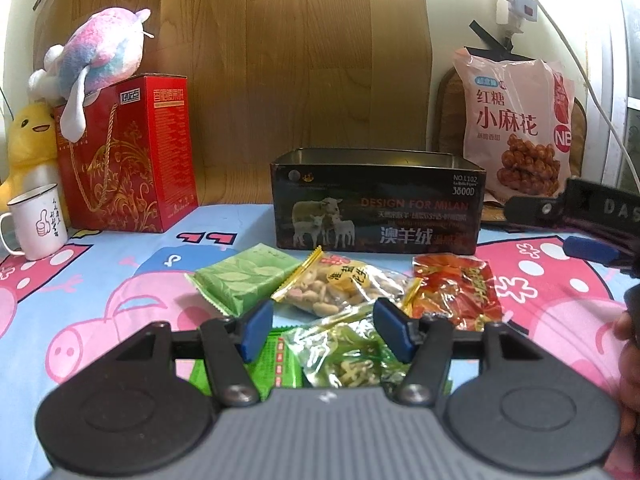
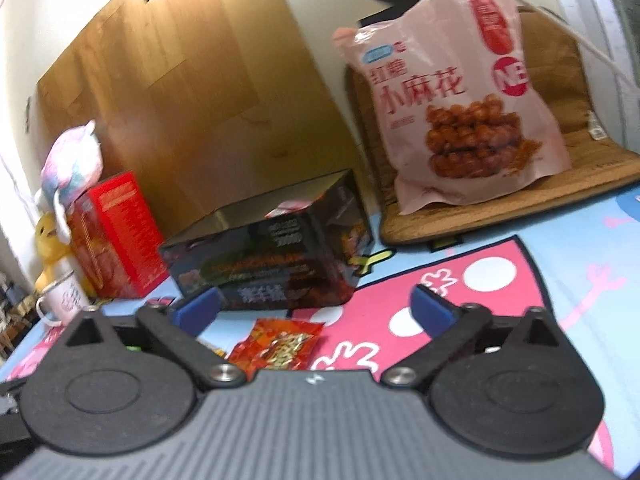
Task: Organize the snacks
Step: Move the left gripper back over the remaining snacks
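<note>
Several snack packets lie on the cartoon-print cloth in front of an open black tin (image 1: 376, 208): a green packet (image 1: 244, 276), a peanut packet (image 1: 340, 288) and a red packet (image 1: 456, 292). My left gripper (image 1: 324, 330) is open low over a clear packet of green pickles (image 1: 352, 356), its blue pads either side and not pressing. A flat green packet (image 1: 280, 368) lies beside it. My right gripper (image 2: 316, 308) stands wide open with nothing between its fingers, above the red packet (image 2: 280, 346) and facing the tin (image 2: 272, 256). One of its pads (image 1: 592, 249) shows at the right edge of the left wrist view.
A large pink snack bag (image 1: 516, 120) leans on the back wall on a brown mat (image 2: 520, 208). At the left stand a red gift box (image 1: 128, 152), plush toys (image 1: 96, 52) and a white mug (image 1: 36, 220). A wooden board covers the wall behind.
</note>
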`<state>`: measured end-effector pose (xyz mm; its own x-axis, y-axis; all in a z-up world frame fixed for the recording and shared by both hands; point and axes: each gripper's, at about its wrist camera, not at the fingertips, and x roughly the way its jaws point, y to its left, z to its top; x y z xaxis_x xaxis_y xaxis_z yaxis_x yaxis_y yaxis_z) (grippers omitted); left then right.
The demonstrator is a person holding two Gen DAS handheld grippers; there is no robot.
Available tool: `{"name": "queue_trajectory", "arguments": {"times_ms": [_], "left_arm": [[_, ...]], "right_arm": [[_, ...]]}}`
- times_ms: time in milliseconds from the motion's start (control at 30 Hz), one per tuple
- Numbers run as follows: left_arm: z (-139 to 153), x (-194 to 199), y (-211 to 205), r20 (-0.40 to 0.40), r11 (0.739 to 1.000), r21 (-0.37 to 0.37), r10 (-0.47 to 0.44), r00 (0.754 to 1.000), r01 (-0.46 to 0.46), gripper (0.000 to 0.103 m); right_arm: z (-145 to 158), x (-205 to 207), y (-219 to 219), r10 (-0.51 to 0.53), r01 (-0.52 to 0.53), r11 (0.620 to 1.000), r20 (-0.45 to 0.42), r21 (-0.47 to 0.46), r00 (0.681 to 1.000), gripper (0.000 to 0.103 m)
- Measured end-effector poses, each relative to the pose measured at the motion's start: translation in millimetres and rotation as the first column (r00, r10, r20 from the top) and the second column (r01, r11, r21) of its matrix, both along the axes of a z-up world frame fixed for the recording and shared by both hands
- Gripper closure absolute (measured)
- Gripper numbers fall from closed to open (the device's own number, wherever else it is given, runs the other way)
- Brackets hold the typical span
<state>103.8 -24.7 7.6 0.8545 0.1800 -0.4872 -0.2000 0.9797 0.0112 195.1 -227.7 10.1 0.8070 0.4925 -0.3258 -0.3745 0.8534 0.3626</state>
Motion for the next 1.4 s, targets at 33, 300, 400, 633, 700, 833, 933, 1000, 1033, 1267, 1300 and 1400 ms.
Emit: {"name": "queue_trajectory", "arguments": {"times_ms": [33, 300, 400, 633, 700, 833, 933, 1000, 1033, 1267, 1300, 1400], "left_arm": [[0, 0, 0, 0.0, 1.0, 0.0, -0.001, 1.0, 0.001, 0.046], [1, 0, 2, 0.008, 1.0, -0.008, -0.016, 1.0, 0.016, 0.043], [1, 0, 2, 0.011, 1.0, -0.011, -0.021, 1.0, 0.021, 0.042], [2, -3, 0, 0.032, 1.0, -0.009, -0.026, 0.999, 0.027, 0.029], [2, -4, 0, 0.041, 0.999, -0.008, -0.03, 0.999, 0.031, 0.026], [3, -5, 0, 0.046, 0.999, -0.016, -0.033, 0.998, 0.033, 0.026], [3, -6, 2, 0.056, 0.999, -0.031, -0.034, 0.998, 0.036, 0.023], [4, -8, 5, 0.066, 0.998, -0.048, -0.035, 0.997, 0.038, 0.021], [4, -9, 7, 0.07, 0.998, -0.057, -0.033, 0.997, 0.037, 0.02], [4, -8, 24, 0.064, 0.985, -0.169, -0.013, 0.998, 0.024, 0.009], [4, -9, 30, 0.064, 0.98, -0.201, 0.0, 0.998, 0.013, 0.009], [0, -8, 52, 0.05, 0.946, -0.323, 0.032, 0.998, -0.014, 0.009]], "right_arm": [[0, 0, -3, -0.007, 0.007, 1.0, -0.001, 0.018, 1.0, 0.0], [-8, 8, -18, -0.03, 0.038, 0.992, -0.074, 0.12, 0.997, 0.0], [-11, 12, -21, -0.068, 0.083, 0.987, -0.116, 0.137, 0.991, 0.0], [-14, 22, -24, -0.024, 0.05, 0.988, -0.176, 0.145, 0.984, 0.0], [-15, 22, -23, -0.023, 0.05, 0.989, -0.188, 0.139, 0.982, 0.0], [-14, 23, -21, -0.012, 0.037, 0.992, -0.199, 0.124, 0.98, 0.0], [-12, 21, -19, 0.01, 0.009, 0.994, -0.175, 0.106, 0.985, 0.003], [-11, 20, -17, 0.024, -0.009, 0.996, -0.167, 0.09, 0.986, 0.012], [-11, 20, -15, 0.034, -0.021, 0.997, -0.166, 0.08, 0.985, 0.019], [-11, 18, 0, 0.183, -0.177, 0.983, -0.18, 0.049, 0.967, 0.065], [-11, 16, 4, 0.21, -0.208, 0.978, -0.173, 0.029, 0.962, 0.068], [-9, 6, 18, 0.312, -0.319, 0.947, -0.145, -0.026, 0.939, 0.077]]}}
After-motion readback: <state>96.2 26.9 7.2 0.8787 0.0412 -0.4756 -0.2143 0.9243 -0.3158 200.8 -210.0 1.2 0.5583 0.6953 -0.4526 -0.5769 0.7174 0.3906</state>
